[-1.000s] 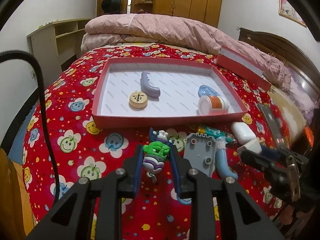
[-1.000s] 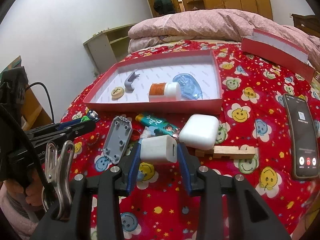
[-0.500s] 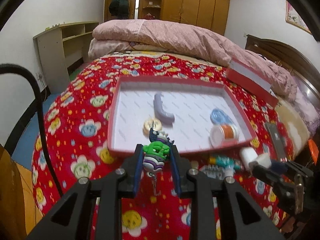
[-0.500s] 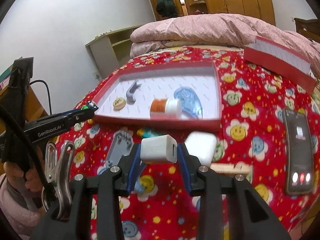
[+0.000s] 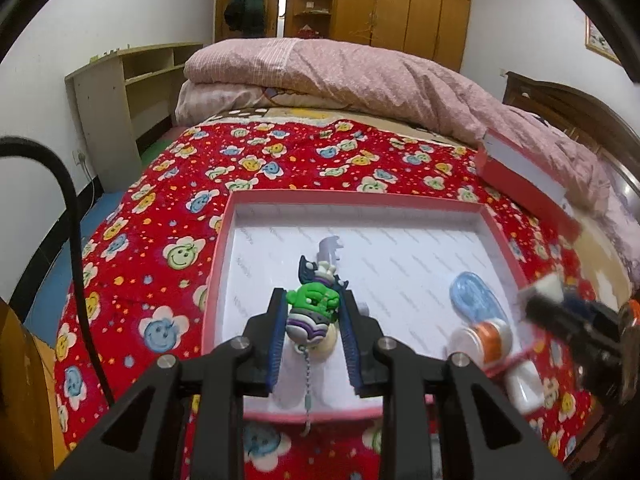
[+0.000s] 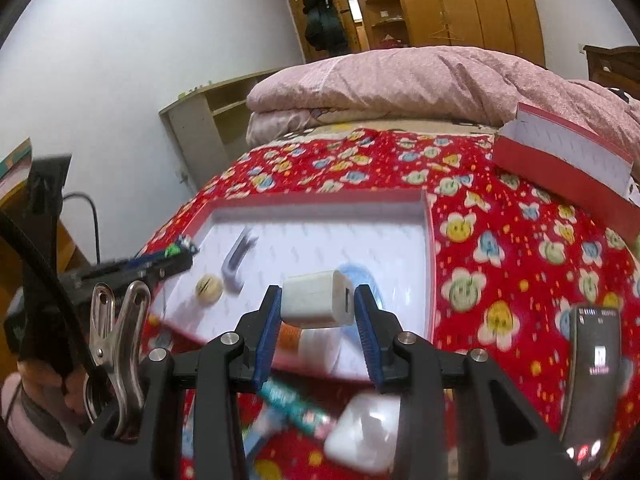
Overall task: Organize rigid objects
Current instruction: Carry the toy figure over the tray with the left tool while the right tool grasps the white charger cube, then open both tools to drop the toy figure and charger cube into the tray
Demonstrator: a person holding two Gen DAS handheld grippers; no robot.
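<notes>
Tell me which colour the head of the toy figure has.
Green head on the toy figure; clearest in the left wrist view.

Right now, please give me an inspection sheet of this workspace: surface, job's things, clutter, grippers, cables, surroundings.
Surface: red flower-print bedspread.
Job's things: shallow red cardboard tray holding a grey plastic hook, round wooden disc, blue oval case, orange-banded bottle.
Clutter: white earbud case, black phone, red box lid.
Grippers: left gripper shut on green toy figure; right gripper shut on white charger cube, both over the tray.
Cables: black cable at left.
Surroundings: pink quilt, wooden wardrobe.
</notes>
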